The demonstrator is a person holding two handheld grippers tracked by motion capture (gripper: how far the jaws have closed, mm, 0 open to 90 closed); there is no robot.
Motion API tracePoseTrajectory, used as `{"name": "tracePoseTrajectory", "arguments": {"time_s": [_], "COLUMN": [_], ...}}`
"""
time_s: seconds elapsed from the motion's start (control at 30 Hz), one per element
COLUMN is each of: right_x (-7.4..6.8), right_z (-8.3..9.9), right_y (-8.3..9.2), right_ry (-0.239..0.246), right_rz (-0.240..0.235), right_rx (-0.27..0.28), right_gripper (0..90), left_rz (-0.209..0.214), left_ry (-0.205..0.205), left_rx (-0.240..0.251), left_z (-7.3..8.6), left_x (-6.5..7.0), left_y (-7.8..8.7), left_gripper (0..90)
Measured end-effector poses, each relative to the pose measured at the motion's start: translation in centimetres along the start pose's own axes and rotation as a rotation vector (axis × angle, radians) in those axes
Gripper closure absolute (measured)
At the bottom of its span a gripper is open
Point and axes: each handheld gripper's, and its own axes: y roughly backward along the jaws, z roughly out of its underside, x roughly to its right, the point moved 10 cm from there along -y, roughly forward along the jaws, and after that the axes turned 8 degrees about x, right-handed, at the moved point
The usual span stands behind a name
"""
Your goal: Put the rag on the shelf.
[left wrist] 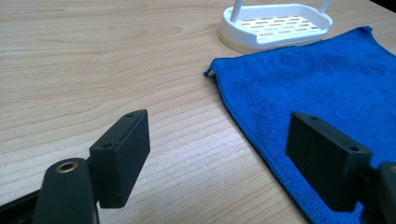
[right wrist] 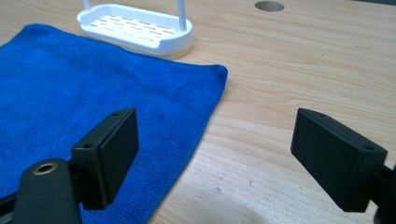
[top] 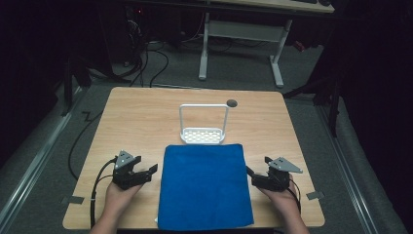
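Insp. note, present state; blue cloth lies flat on wooden table, spread btwn the two claws; white rack w/ tall hoop handle sits at cloth's far edge, touching or just overlapping it, can't tell which.

L gripper: released, jaws wide, nothing btwn them; rests low by the table just outside cloth's left edge. In the left gripper view the cloth's edge runs up btwn the jaws, far corner ahead and slightly right of claw; rack beyond that.

R gripper: released likewise, jaws wide, empty; just outside cloth's right edge. In the right gripper view the cloth's edge passes btwn the jaws, far right corner ahead of claw, rack further ahead-left; round hole in table well ahead.

Judgement: step in hand is approach to cloth edges, prob. for a fold; nothing gripped yet.

To do well: lower one jaw flush to tabletop so it slides under the hem; take a single layer near matching corners on both sides; close fully before lifting; lift both sides together, level, to avoid skew; keep clear of rack ahead, as dragging cloth may tip or shift it.
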Motion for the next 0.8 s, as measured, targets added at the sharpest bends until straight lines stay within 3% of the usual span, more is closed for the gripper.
{"name": "tracePoseTrajectory", "arguments": {"time_s": [0.8], "right_x": [-0.18], "right_z": [0.07], "right_y": [0.04], "right_ry": [0.031], "right_rz": [0.001], "right_rx": [-0.026], "right_gripper": [14.5], "left_rz": [-0.009], "left_ry": [-0.007], "left_rx": [0.013], "left_z": [-0.21], "left_x": [-0.28], "left_y": [0.14], "left_gripper": [22.6]}}
